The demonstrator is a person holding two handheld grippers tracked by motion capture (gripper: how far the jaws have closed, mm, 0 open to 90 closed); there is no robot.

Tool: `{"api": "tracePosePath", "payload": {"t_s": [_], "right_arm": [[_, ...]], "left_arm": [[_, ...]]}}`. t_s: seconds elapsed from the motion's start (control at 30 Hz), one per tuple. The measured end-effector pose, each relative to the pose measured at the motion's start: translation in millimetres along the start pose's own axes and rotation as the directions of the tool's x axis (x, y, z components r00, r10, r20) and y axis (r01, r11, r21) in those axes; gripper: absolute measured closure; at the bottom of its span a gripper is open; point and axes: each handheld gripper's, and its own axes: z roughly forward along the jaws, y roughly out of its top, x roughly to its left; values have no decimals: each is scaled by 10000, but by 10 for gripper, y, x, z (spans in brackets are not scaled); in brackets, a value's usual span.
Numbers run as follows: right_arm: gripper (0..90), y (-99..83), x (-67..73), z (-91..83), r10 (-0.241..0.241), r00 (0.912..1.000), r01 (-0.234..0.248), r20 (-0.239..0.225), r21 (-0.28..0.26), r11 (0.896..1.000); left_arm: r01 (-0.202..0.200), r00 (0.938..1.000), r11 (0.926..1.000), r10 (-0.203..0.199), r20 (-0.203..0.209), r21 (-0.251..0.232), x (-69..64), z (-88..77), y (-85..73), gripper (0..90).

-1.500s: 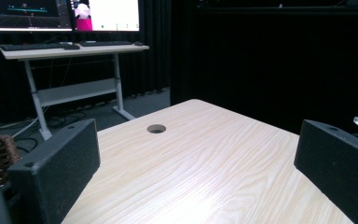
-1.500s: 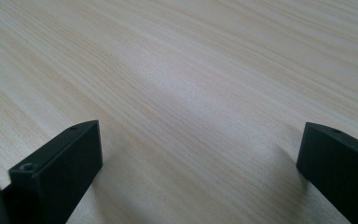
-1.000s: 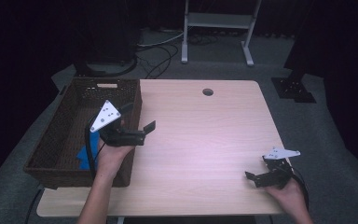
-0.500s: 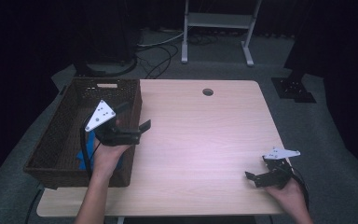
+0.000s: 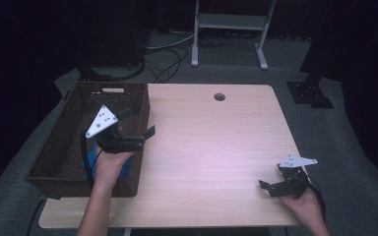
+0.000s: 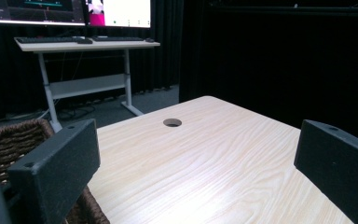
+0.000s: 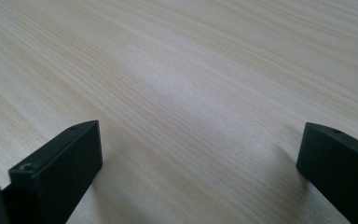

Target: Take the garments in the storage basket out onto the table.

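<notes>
High view: above the near edge, looking forward and down on the worktop (image 5: pixel 211 147). Left gripper view: low, facing its far cable hole (image 6: pixel 172 122). Right gripper view: close over bare woodgrain.

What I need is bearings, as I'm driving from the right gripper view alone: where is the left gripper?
Observer: The left gripper is held above the right rim of a wicker basket at the left side of the table.
Operator: Is it carrying anything?
Observer: No; its fingers stand wide apart with nothing between them.
Operator: Anything in the basket?
Observer: A blue item lies inside, towards the near end; I cannot tell what it is.
</notes>
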Motion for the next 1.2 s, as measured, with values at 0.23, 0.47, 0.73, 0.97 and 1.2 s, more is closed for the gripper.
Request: {"api": "tracePosePath", "payload": {"t_s": [0.23,0.47,0.73,0.97,1.2], "right_arm": [[0,0,2,0,-19,10000,19,-15,1,10000],[0,0,2,0,-47,10000,47,-39,6,10000],[0,0,1,0,-55,10000,55,-39,1,10000],[0,0,1,0,-45,10000,45,-40,6,10000],[0,0,1,0,-48,10000,48,-38,-1,10000]], "left_arm": [[-24,10000,10000,24,-71,1,26,-24,1,0],[-59,9998,10000,58,-192,-68,70,-79,10,0],[-47,9992,9999,43,-385,-102,137,-148,10,0],[-23,9990,9999,18,-448,-101,172,-179,9,0],[8,9985,9999,-15,-539,-128,218,-225,5,0]]}}
